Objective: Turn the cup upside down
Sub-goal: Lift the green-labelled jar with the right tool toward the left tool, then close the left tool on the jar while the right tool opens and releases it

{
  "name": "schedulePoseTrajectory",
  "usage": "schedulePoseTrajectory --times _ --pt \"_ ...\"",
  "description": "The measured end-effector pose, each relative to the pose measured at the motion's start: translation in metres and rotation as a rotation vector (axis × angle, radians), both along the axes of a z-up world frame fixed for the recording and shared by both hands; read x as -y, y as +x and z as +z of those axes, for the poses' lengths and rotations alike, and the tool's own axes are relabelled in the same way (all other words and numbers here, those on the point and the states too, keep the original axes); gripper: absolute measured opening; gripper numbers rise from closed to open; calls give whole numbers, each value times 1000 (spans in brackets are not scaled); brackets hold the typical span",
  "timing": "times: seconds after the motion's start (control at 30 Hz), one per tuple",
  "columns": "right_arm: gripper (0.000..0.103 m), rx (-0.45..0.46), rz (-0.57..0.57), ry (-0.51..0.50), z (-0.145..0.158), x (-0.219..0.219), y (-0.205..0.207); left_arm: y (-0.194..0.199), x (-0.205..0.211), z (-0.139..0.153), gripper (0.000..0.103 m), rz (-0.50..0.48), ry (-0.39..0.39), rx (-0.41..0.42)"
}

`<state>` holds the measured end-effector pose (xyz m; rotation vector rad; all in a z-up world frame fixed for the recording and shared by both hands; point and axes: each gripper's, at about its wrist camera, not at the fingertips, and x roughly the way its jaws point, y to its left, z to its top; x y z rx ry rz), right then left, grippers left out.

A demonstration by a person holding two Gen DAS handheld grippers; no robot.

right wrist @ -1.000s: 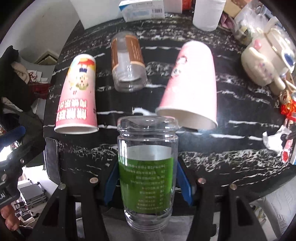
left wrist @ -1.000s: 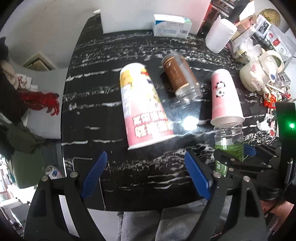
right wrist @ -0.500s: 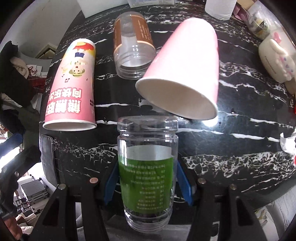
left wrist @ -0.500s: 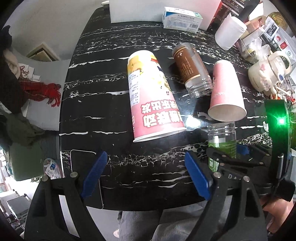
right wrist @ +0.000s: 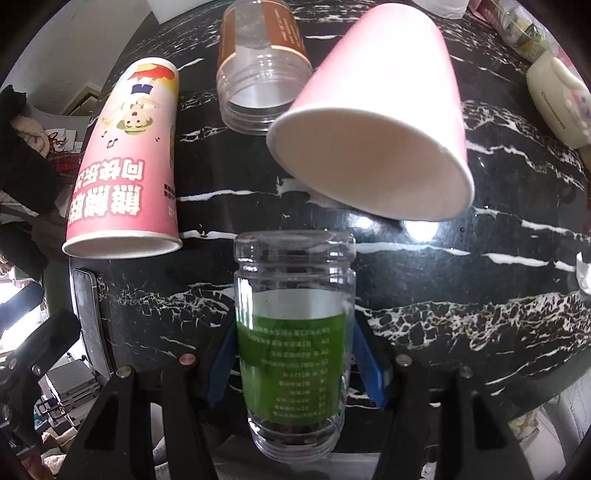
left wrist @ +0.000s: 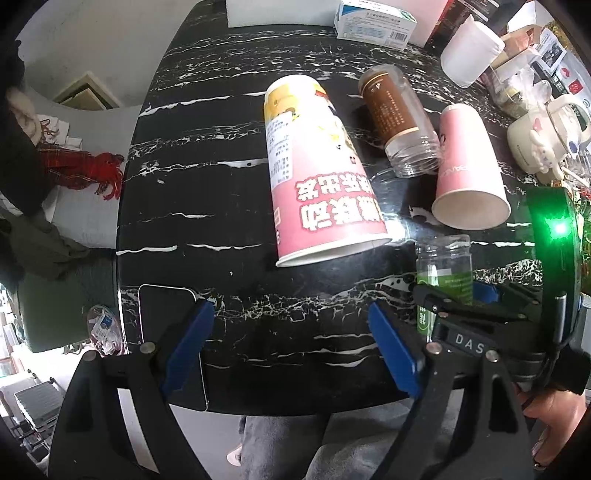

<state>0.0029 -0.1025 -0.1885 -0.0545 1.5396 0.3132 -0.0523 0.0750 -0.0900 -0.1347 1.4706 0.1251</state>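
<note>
My right gripper (right wrist: 295,362) is shut on a clear jar with a green label (right wrist: 291,339), mouth pointing away, held over the near part of the black marble table (right wrist: 480,288). The same jar shows in the left wrist view (left wrist: 445,277) with the right gripper (left wrist: 454,306) around it. My left gripper (left wrist: 291,350) is open and empty above the table's near edge. A tall pink printed cup (left wrist: 317,173), a brown-label clear jar (left wrist: 399,122) and a plain pink cup (left wrist: 467,166) stand mouth-down on the table.
A phone (left wrist: 170,332) lies at the near left corner. A white cup (left wrist: 469,51), a blue-white box (left wrist: 373,20), a cream teapot (left wrist: 539,144) and clutter crowd the far right. Red cloth (left wrist: 81,170) lies on the floor to the left.
Both grippers have risen and tilted downward, so the upside-down cups look foreshortened and the pink cup's rim looms nearer. The jar stays clamped in my right gripper.
</note>
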Motion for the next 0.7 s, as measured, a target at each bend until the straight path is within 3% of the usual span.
schedulePoseTrajectory --times 0.23,0.37,0.7 --pt "61 -1 -1 0 0 0 4 1 0 0 85 -4 0 -2" --pt "71 6 -1 8 1 -1 6 2 2 2 85 -9 5 -4" --pt "72 7 -24 31 25 20 -4 3 12 15 85 -32 15 2"
